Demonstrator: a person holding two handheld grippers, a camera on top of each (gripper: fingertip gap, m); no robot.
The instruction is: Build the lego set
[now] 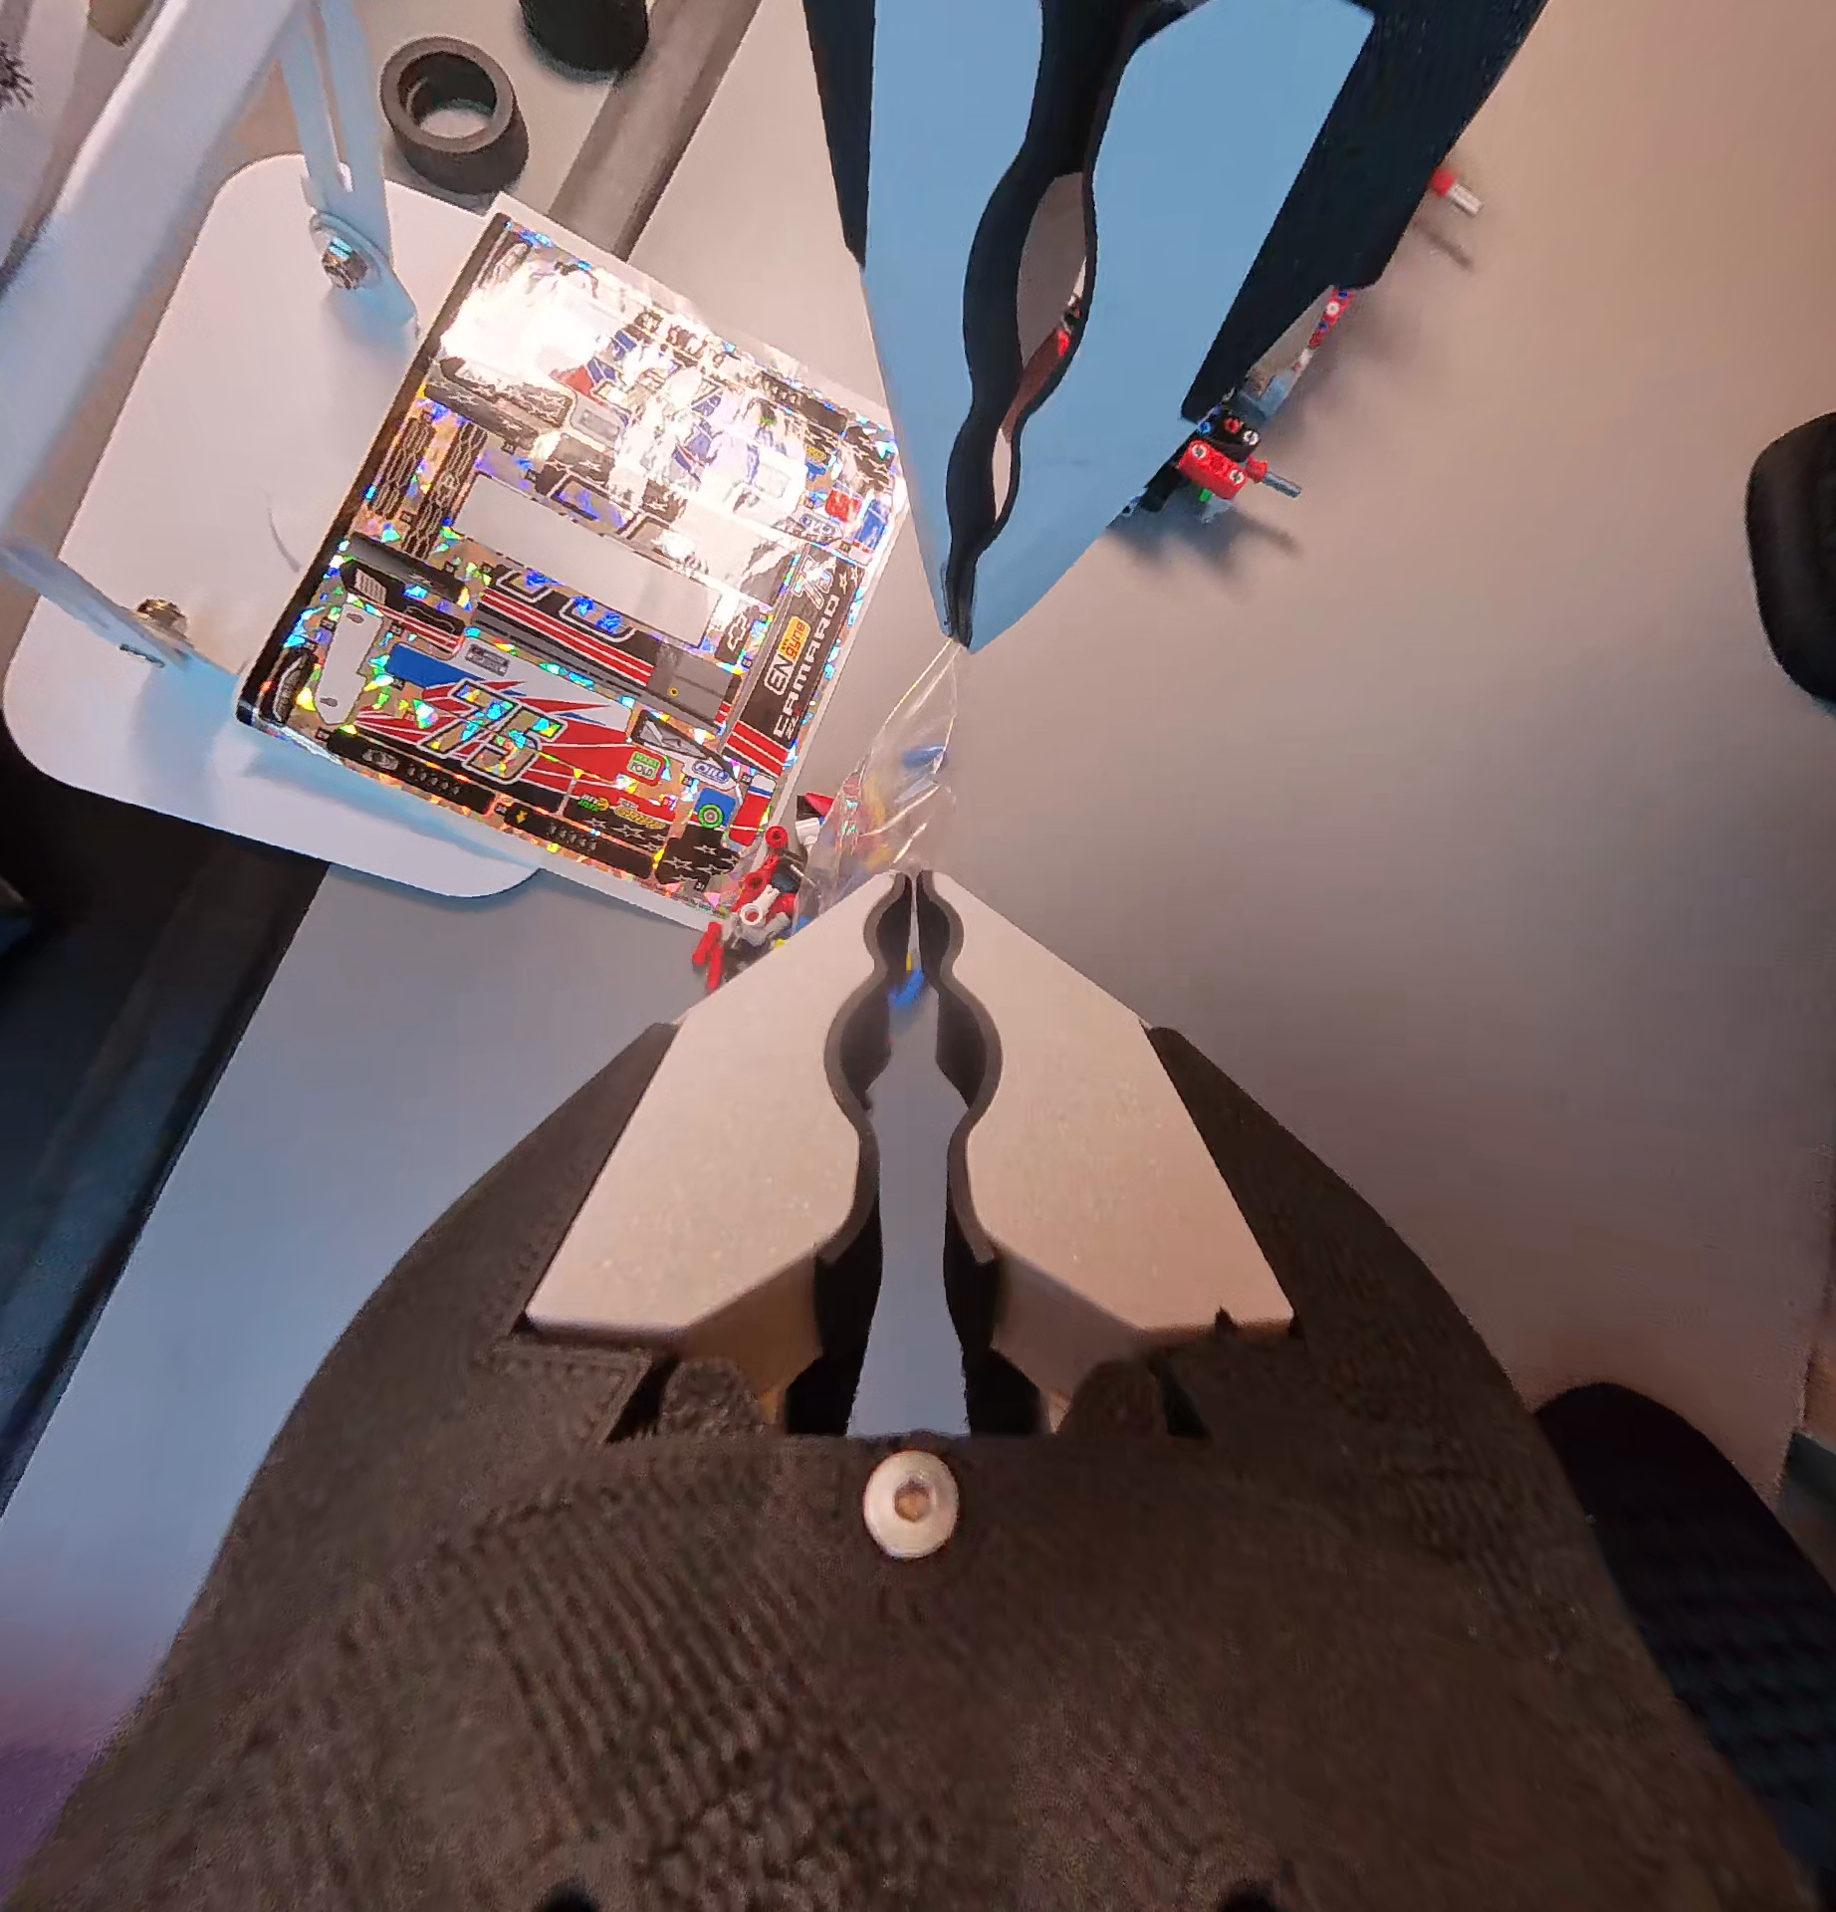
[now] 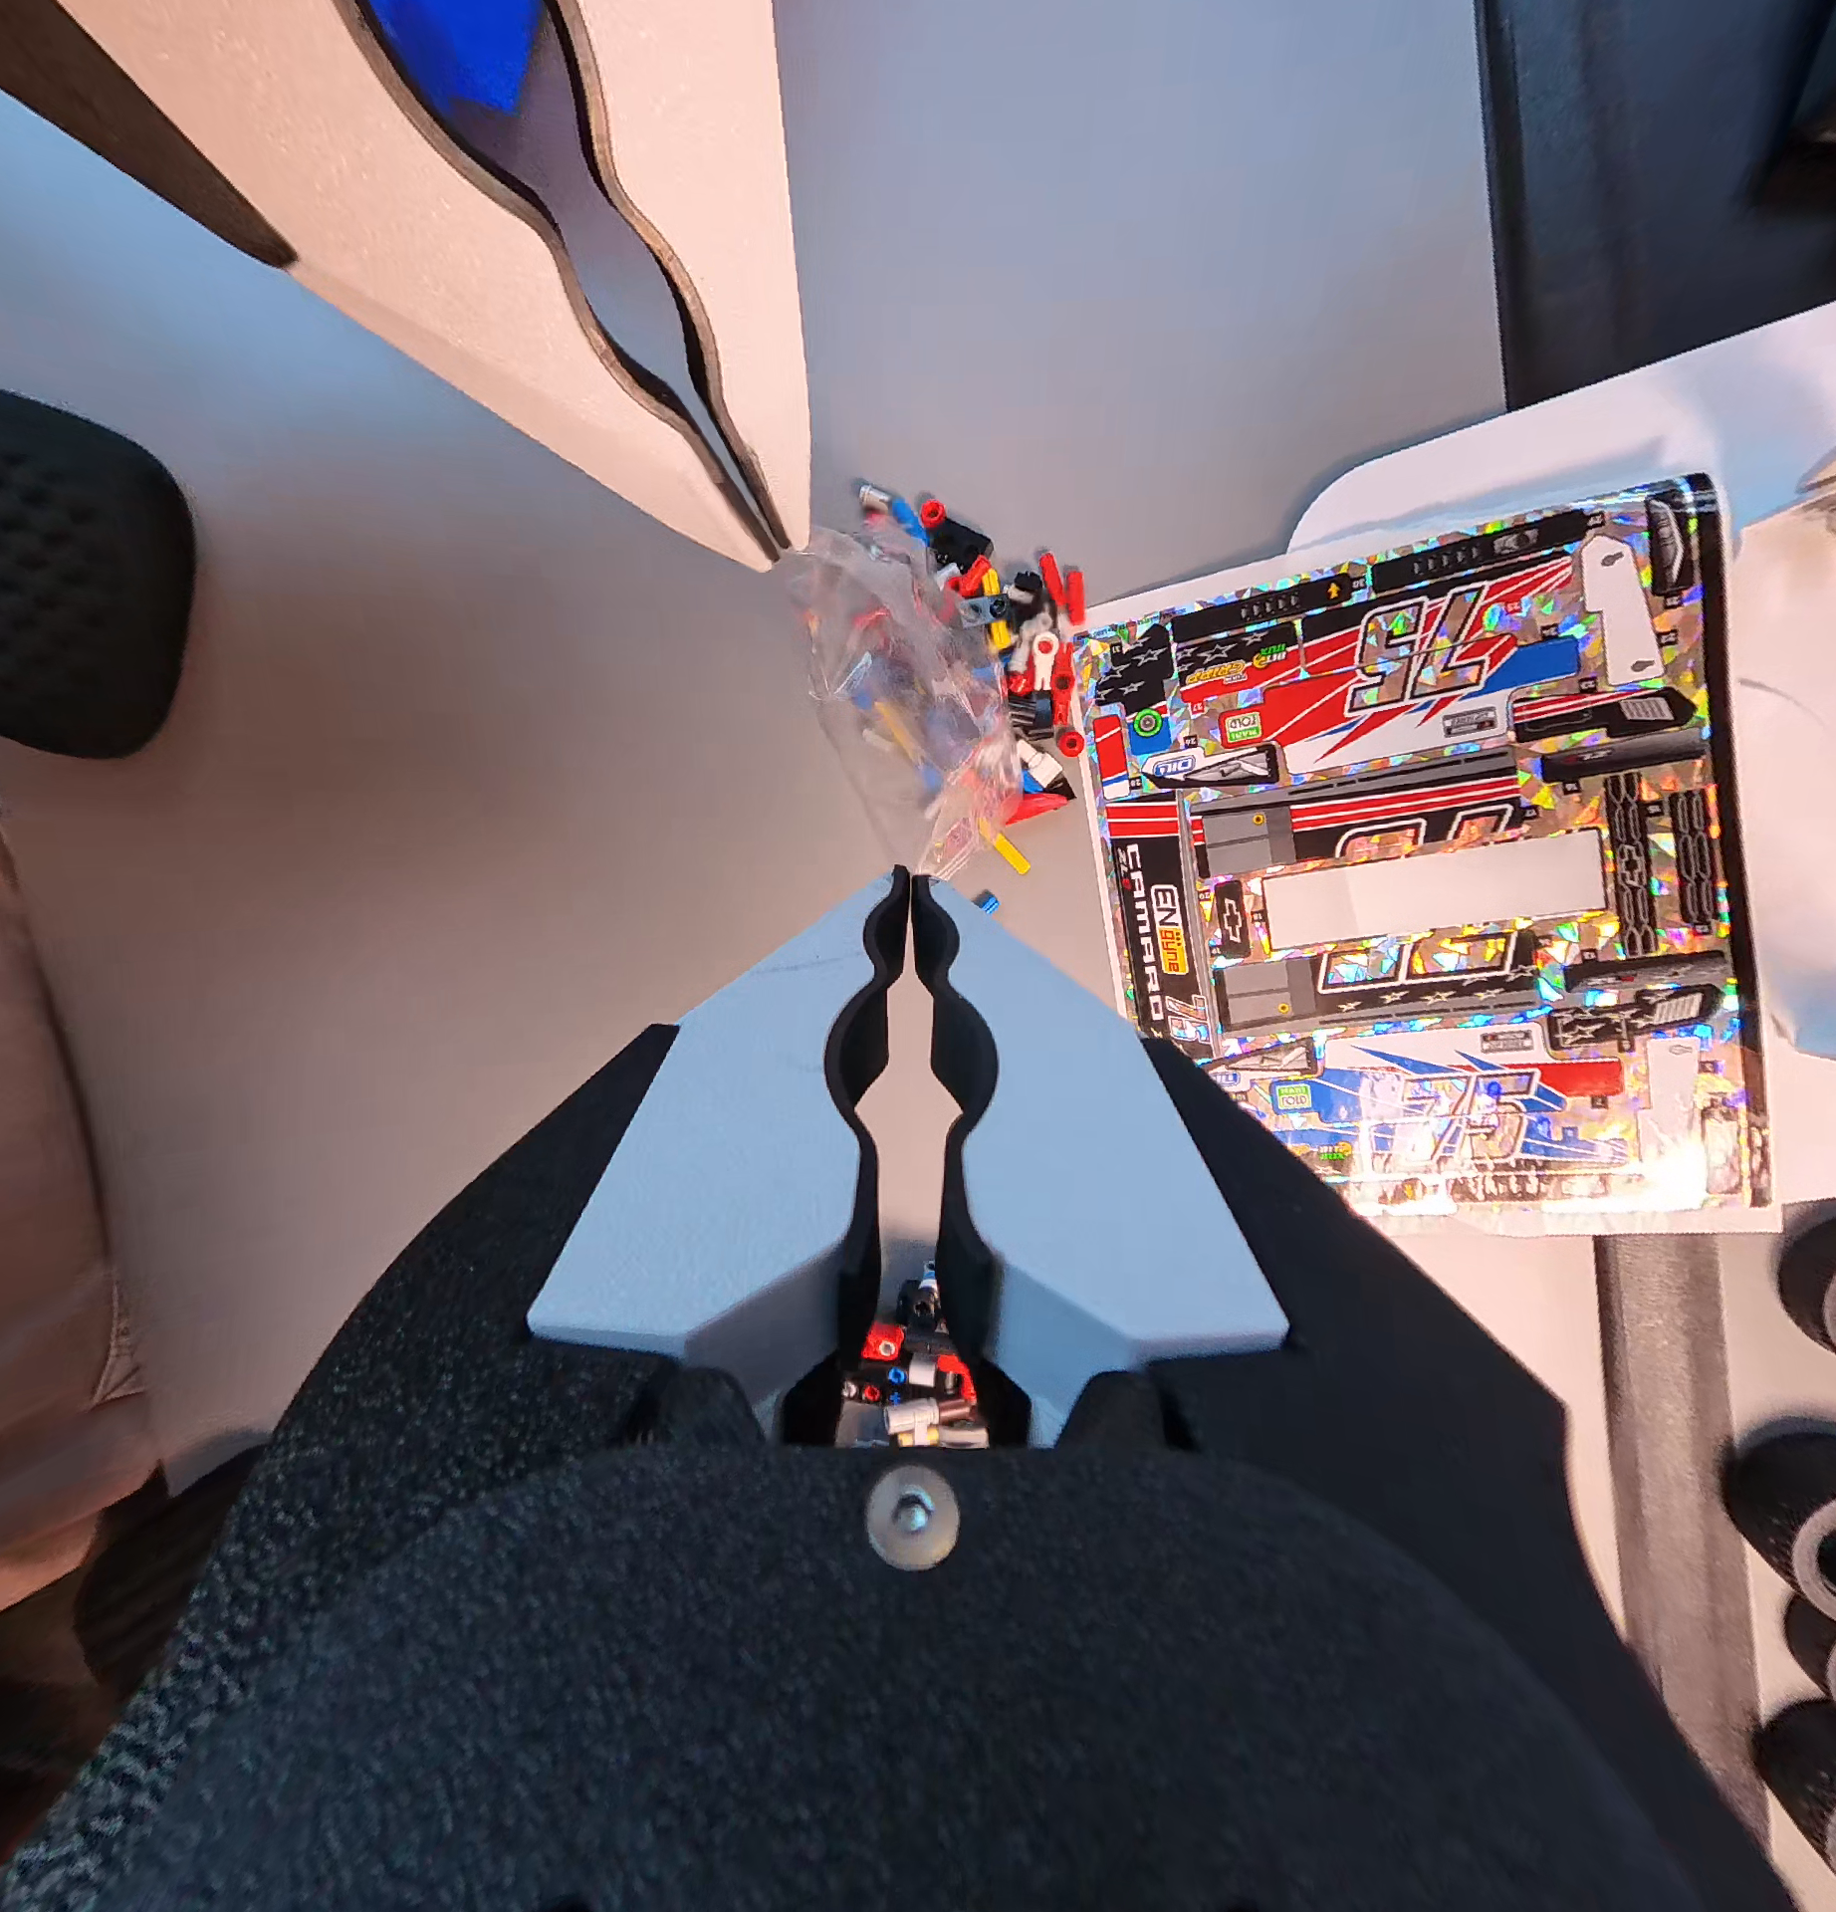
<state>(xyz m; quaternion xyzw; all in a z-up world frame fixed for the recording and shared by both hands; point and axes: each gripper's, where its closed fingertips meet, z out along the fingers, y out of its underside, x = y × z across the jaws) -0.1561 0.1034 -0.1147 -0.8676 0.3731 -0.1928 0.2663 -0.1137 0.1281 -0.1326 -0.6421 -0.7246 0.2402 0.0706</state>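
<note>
A clear plastic bag (image 1: 898,760) of small Lego pieces hangs stretched between both grippers above the grey table. My left gripper (image 1: 912,882) is shut on one end of it. My right gripper (image 2: 911,879) is shut on the other end of the bag (image 2: 893,683). Each gripper shows in the other's view, the right one (image 1: 957,621) coming from above and the left one (image 2: 785,554) from the upper left. Loose red, black, white and yellow pieces (image 2: 1028,641) lie on the table under the bag. A small partly built assembly (image 1: 1224,455) lies behind the right gripper.
A shiny holographic sticker sheet (image 2: 1410,859) lies beside the loose pieces, partly on a white stand base (image 1: 169,517). Black rubber tyres (image 1: 459,103) lie beyond the sheet and also show at the right edge (image 2: 1824,1500). A black padded armrest (image 1: 1814,559) borders the table.
</note>
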